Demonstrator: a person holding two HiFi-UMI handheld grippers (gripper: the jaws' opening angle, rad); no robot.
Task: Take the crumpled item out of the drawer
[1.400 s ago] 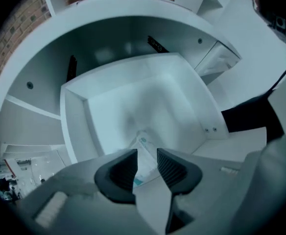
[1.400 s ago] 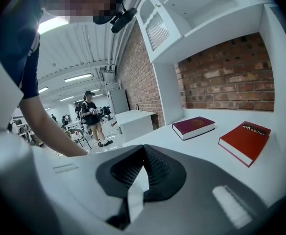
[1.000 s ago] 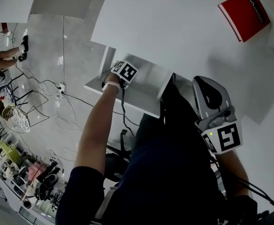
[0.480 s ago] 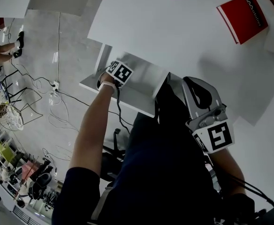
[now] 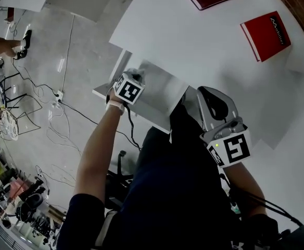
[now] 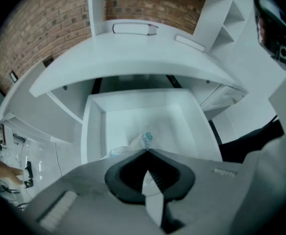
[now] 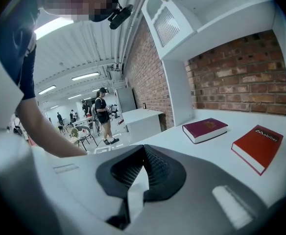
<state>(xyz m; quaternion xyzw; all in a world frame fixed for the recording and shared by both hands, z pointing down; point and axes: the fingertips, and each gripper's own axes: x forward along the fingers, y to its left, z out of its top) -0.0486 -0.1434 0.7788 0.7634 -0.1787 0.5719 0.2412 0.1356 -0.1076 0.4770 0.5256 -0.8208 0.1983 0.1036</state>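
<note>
**A:** Grab step here. The left hand-held gripper (image 6: 147, 152) was down in the open drawer (image 6: 95, 126), at the centre of its view, jaws fully together.

**B:** Together on what?

**A:** The crumpled item (image 6: 142, 142), white with blue print. It sat right at the tips, just above frame centre, and looked pinched by a thin fold.

**B:** And the right hand-held gripper (image 7: 144, 150)?

**A:** Closed on nothing, above the worktop (image 5: 193, 35), lower right of the head view.

**B:** Next move?

**A:** I'd judge a lift up and back, clear of the drawer's walls. The grip had to be firm, because so thin a fold could slip.
</note>
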